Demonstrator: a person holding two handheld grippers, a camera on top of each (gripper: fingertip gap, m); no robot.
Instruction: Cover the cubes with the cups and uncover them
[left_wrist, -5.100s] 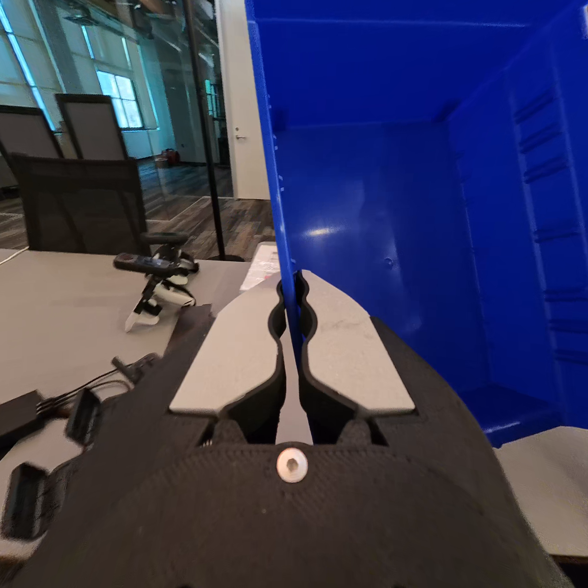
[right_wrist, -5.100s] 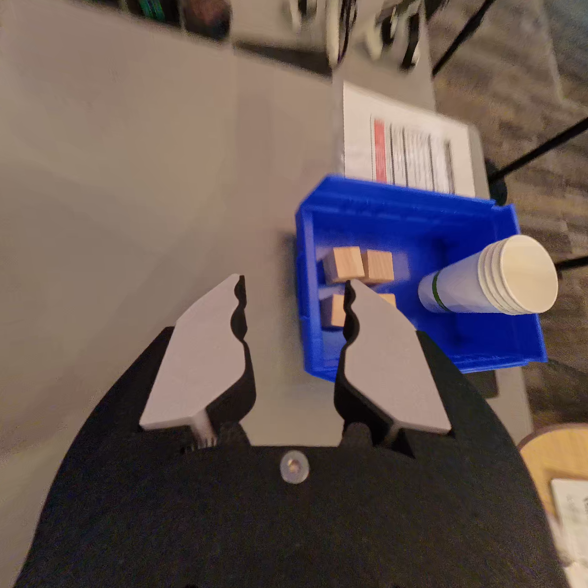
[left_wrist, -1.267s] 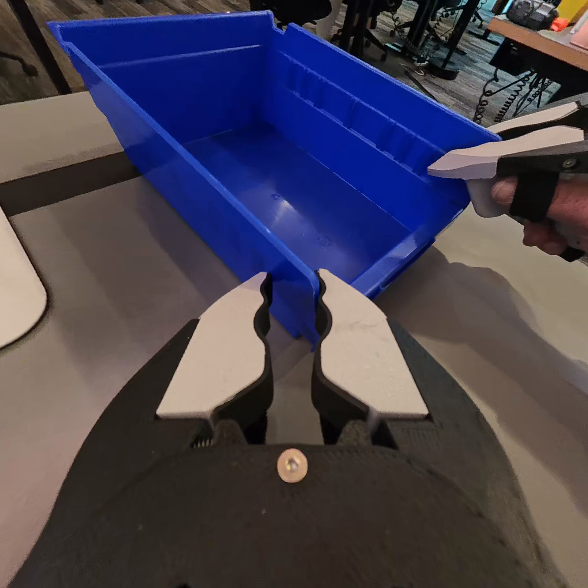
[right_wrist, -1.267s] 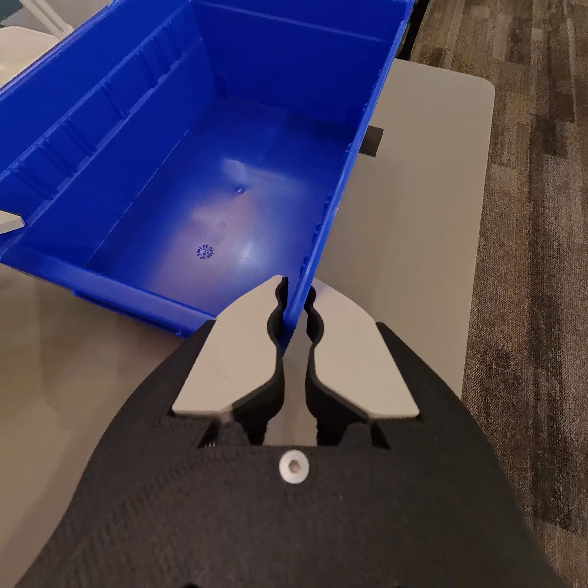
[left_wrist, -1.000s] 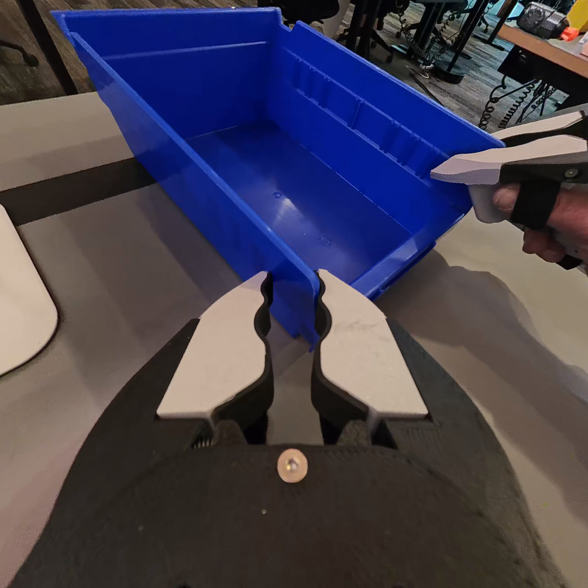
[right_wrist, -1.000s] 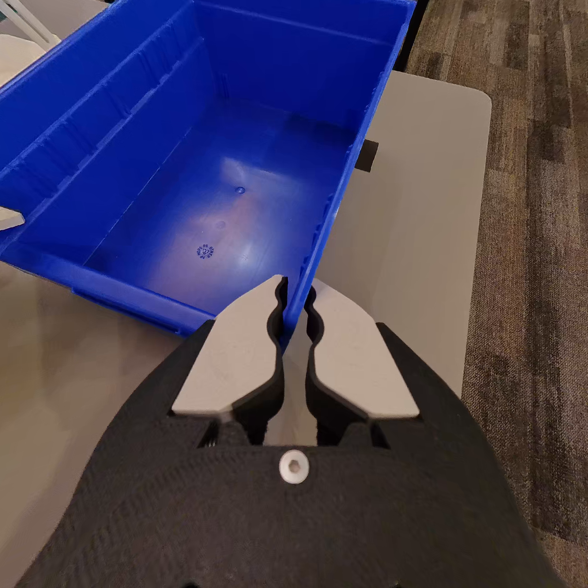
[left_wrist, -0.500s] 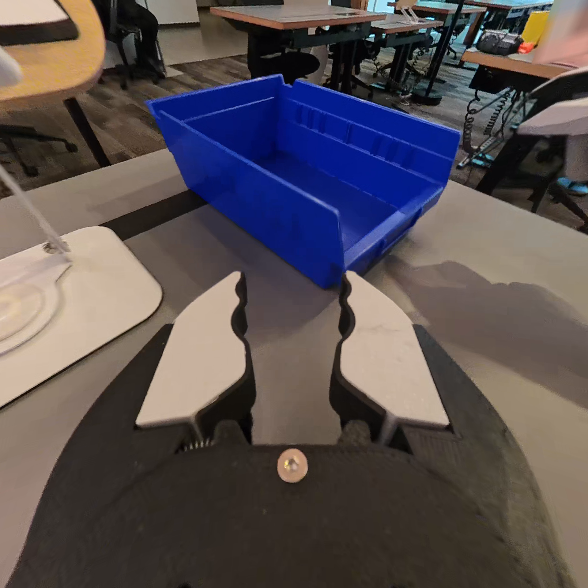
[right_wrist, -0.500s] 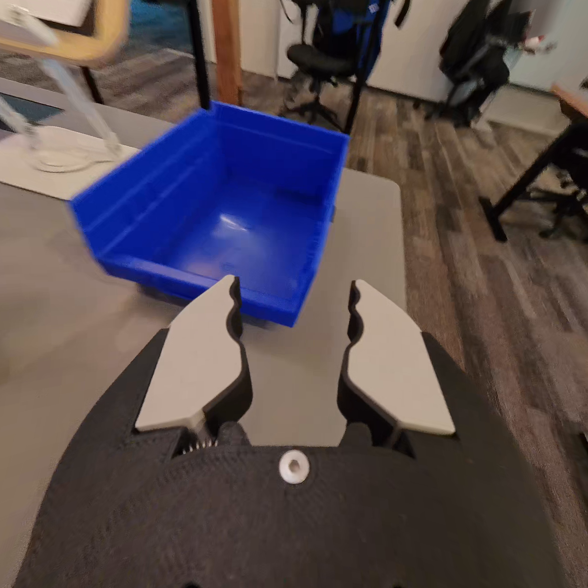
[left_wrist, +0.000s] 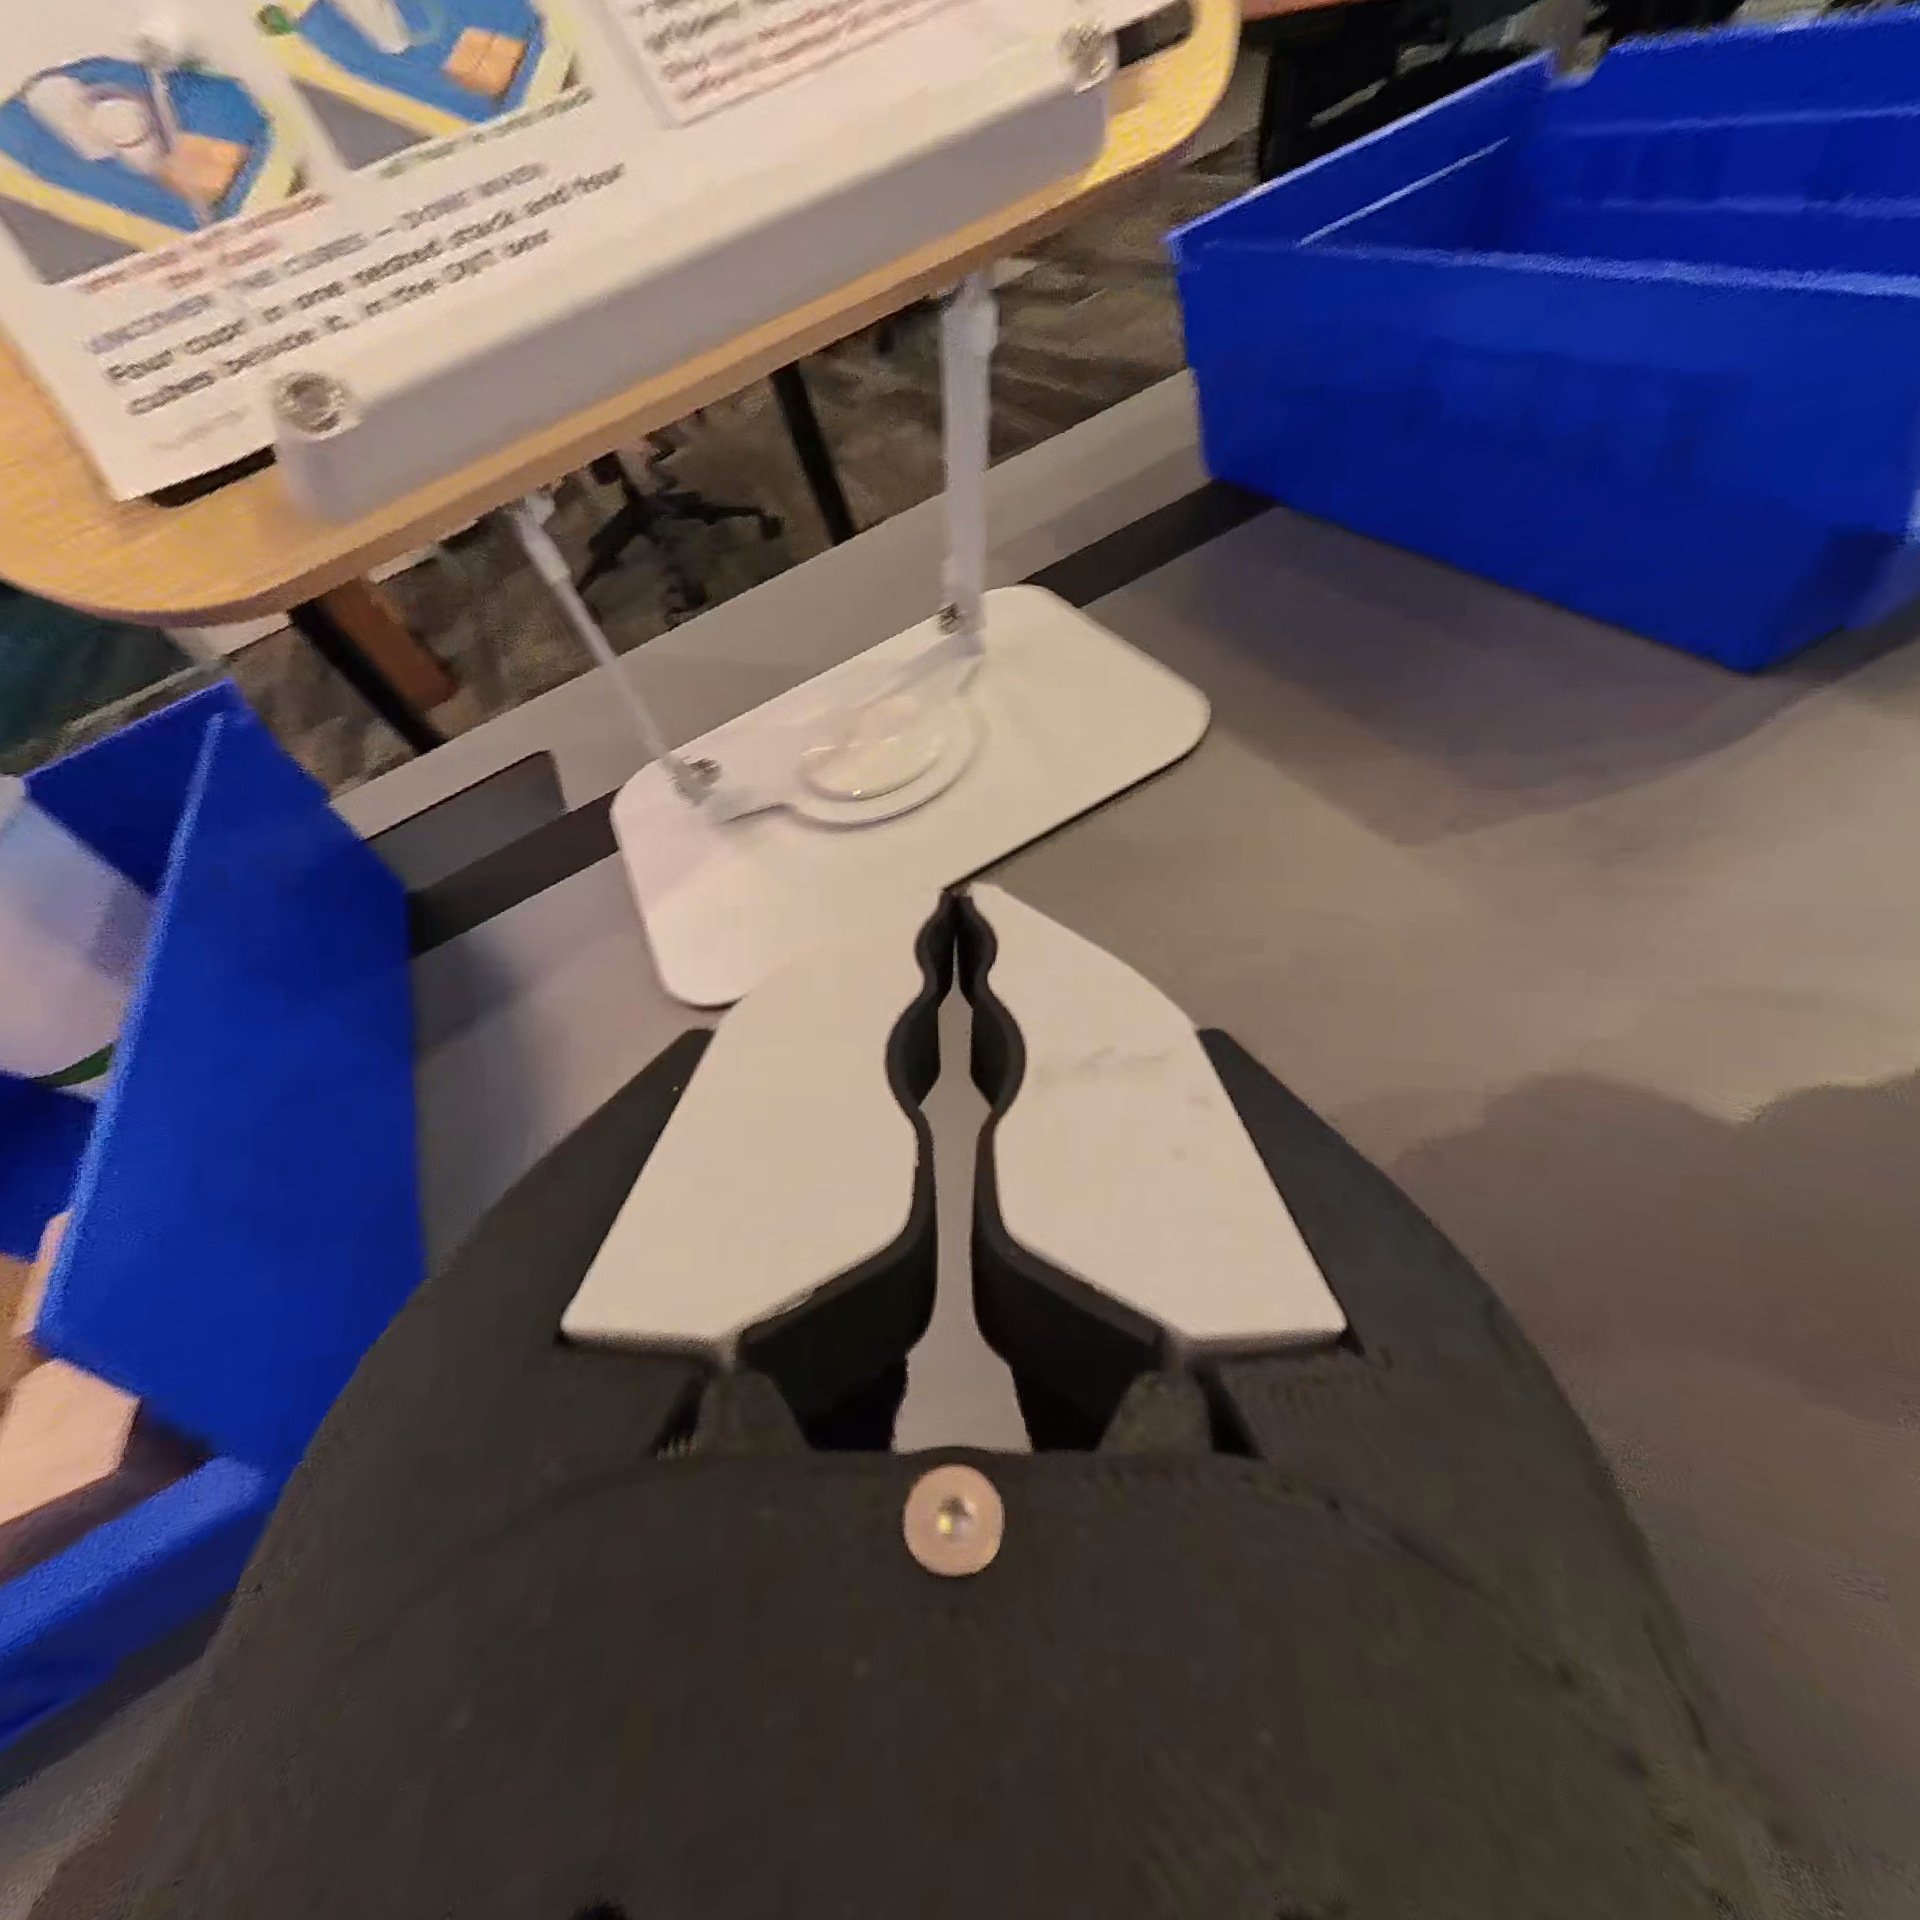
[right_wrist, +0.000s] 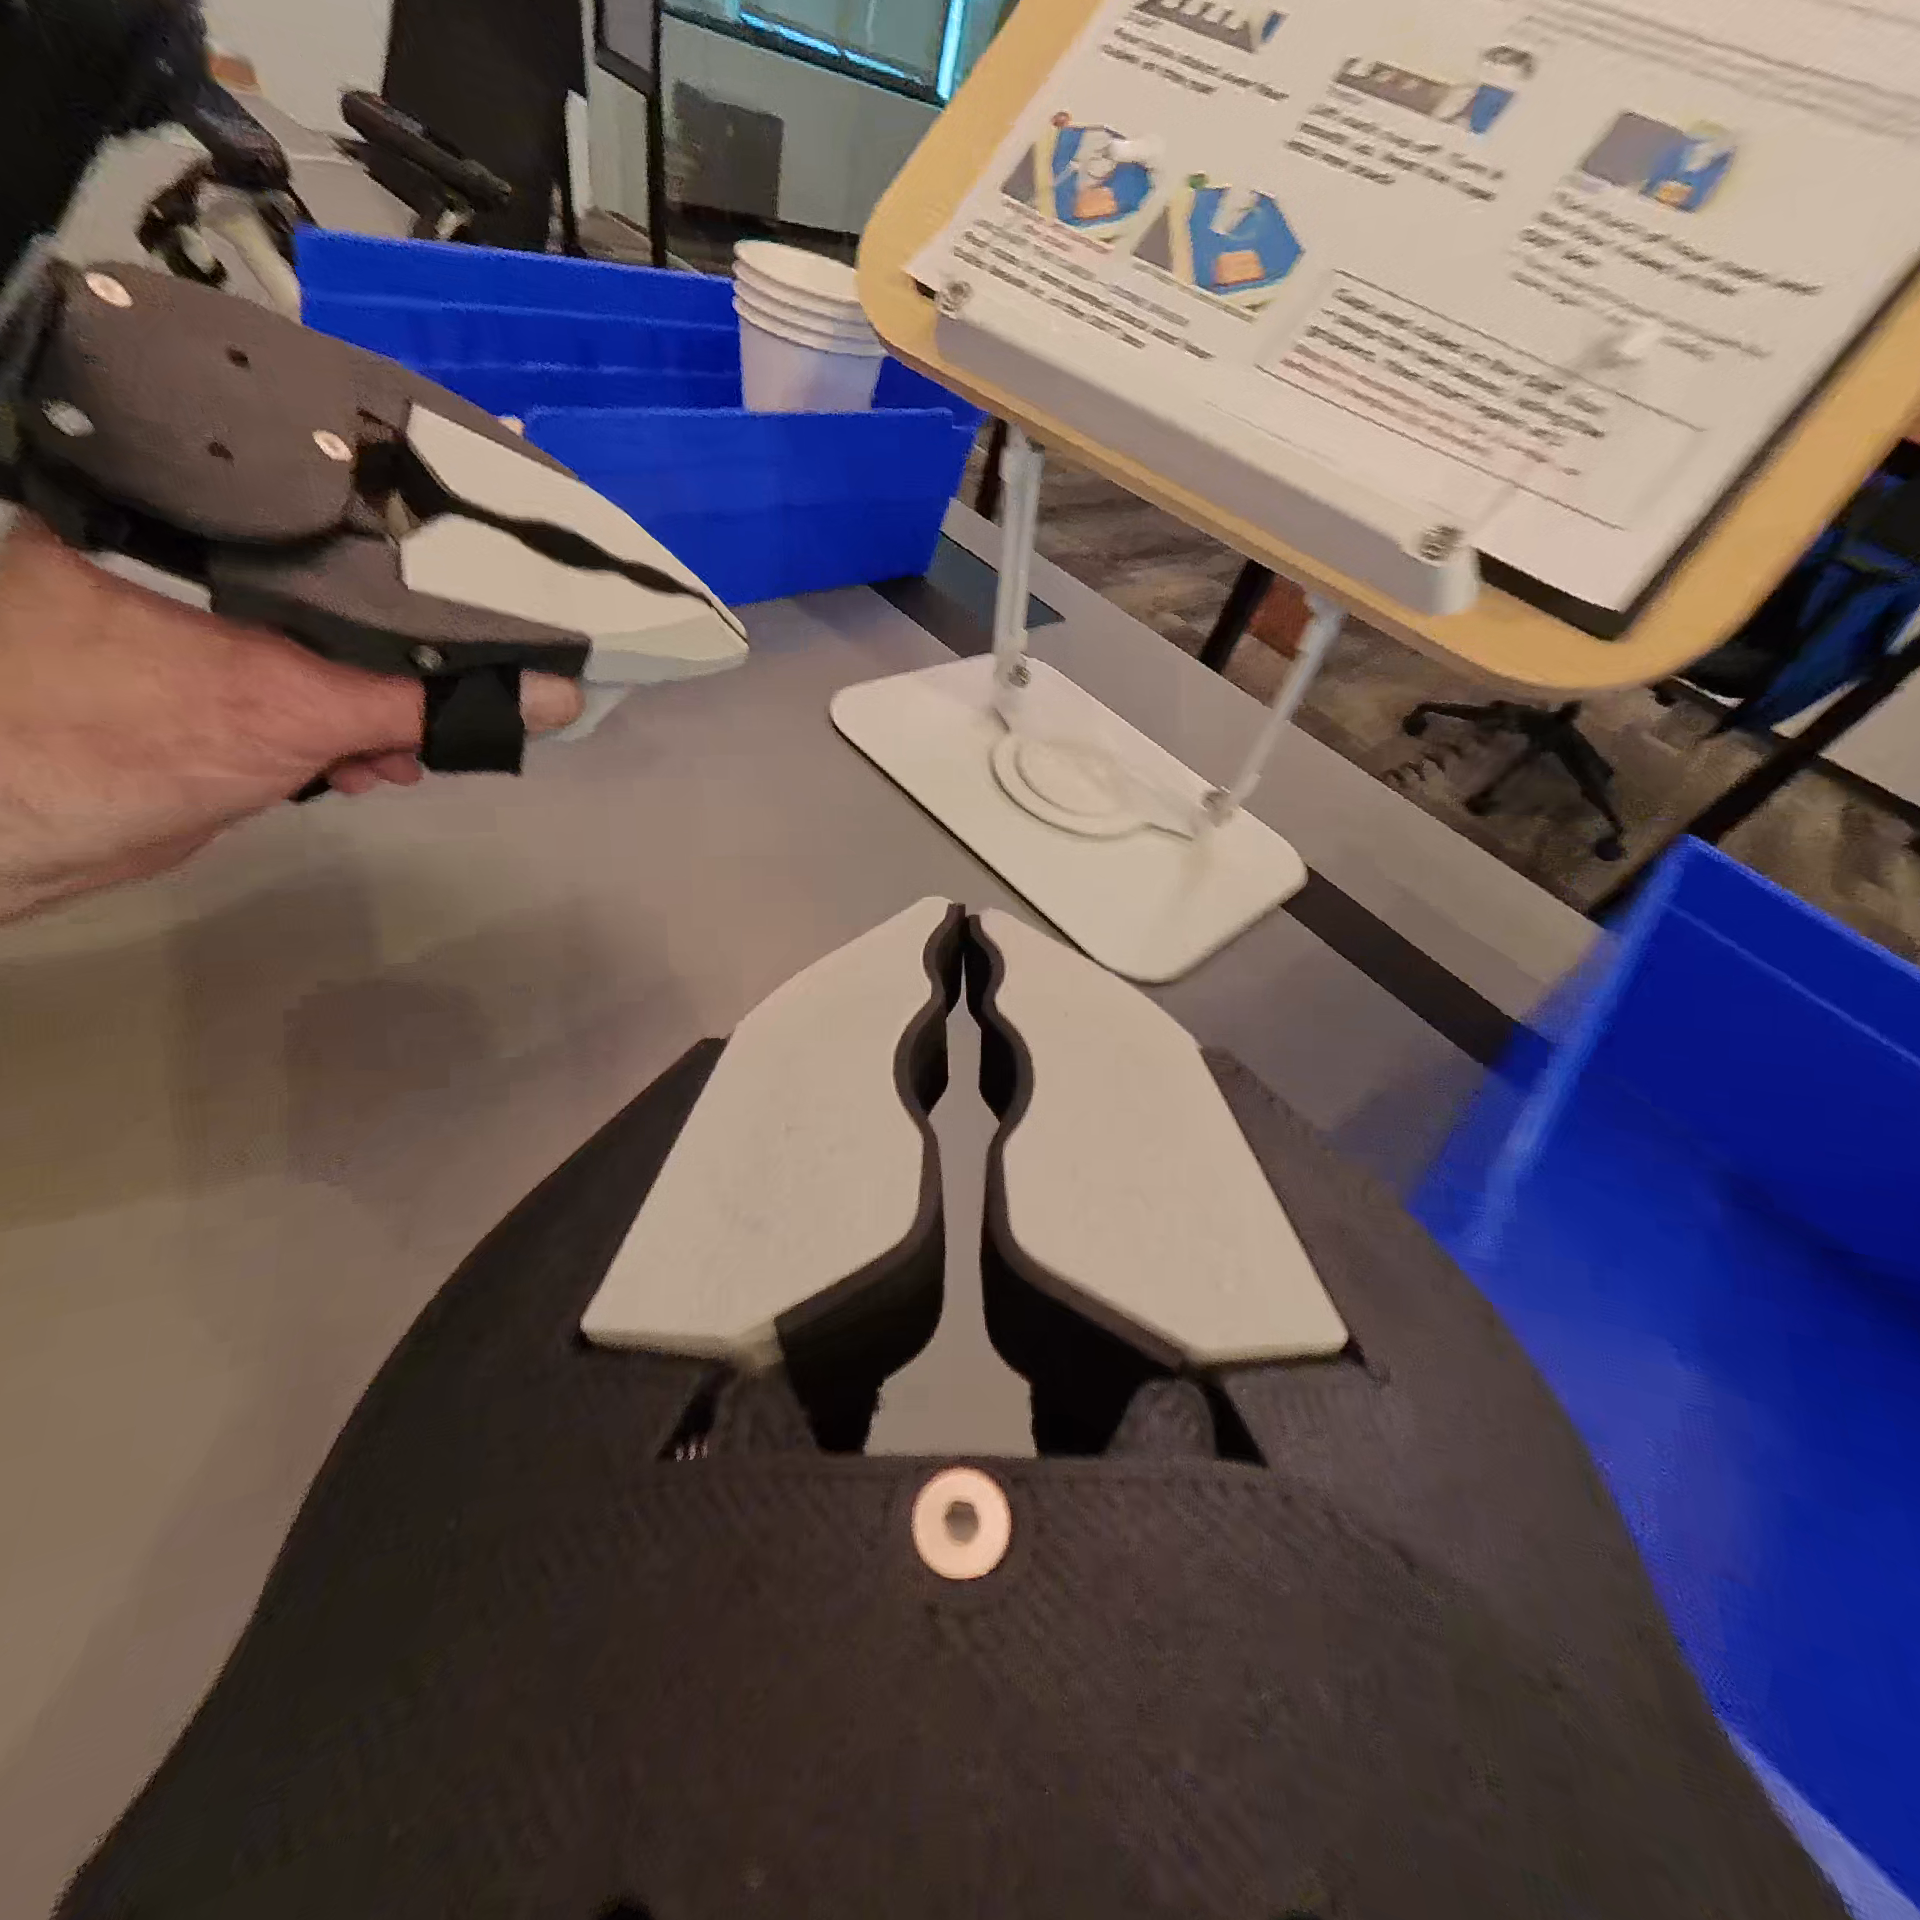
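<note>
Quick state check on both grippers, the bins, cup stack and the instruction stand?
Left gripper: shut, empty, above the grey table.
Right gripper: shut, empty.
Stack of white paper cups: nested, upright, mouths up, in the blue plastic bin on the left.
Blue plastic bin on the right: upright on the table; contents out of view.
White stand with tilted wooden instruction board: upright between the bins.

Left of the left tool (left_wrist: 954, 914), the blue bin (left_wrist: 239, 1039) runs off-frame, so its contents are just tan blur. The cups (right_wrist: 805, 332) are half hidden behind the bin wall. The stand's sheet (right_wrist: 1455, 208) is smeared.
</note>
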